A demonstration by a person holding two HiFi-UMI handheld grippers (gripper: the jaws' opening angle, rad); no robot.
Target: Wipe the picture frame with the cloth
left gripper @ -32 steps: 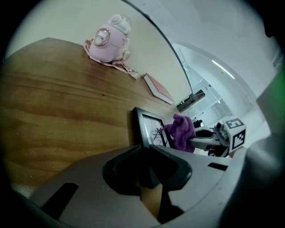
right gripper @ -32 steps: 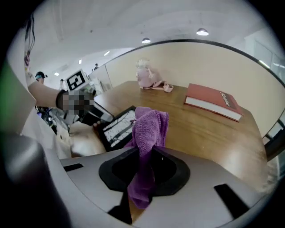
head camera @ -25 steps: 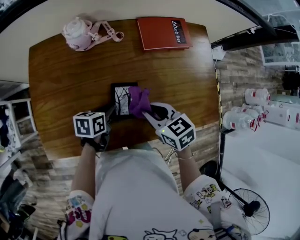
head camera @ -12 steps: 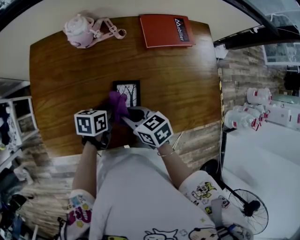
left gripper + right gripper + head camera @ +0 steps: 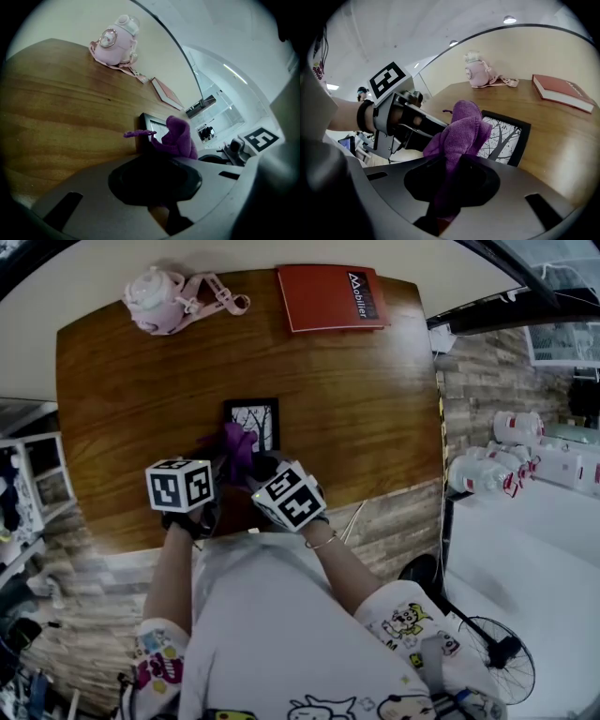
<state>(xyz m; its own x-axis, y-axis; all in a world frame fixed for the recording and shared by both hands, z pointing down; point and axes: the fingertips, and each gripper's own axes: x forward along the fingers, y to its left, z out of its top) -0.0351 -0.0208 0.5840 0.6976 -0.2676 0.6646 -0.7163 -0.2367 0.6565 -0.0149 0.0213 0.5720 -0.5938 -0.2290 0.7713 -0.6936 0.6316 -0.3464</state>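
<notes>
A small black picture frame (image 5: 251, 422) with a tree print lies on the wooden table (image 5: 375, 409). My right gripper (image 5: 251, 465) is shut on a bunched purple cloth (image 5: 236, 446), which rests on the frame's near-left part. In the right gripper view the cloth (image 5: 461, 129) rises from the jaws in front of the frame (image 5: 506, 138). My left gripper (image 5: 217, 471) sits at the frame's near-left edge, apparently closed on it. Its jaws are hidden behind its own body in the left gripper view, where the frame (image 5: 151, 127) and cloth (image 5: 180, 138) show just ahead.
A pink bottle (image 5: 155, 301) with a strap stands at the table's far left. A red book (image 5: 330, 298) lies at the far edge. White containers (image 5: 487, 474) and a floor fan (image 5: 492, 657) are off to the right, beyond the table's edge.
My right gripper has carried the cloth leftward and nearer to me, from the frame's right side to its near-left corner, uncovering more of the print. The left gripper has kept still.
</notes>
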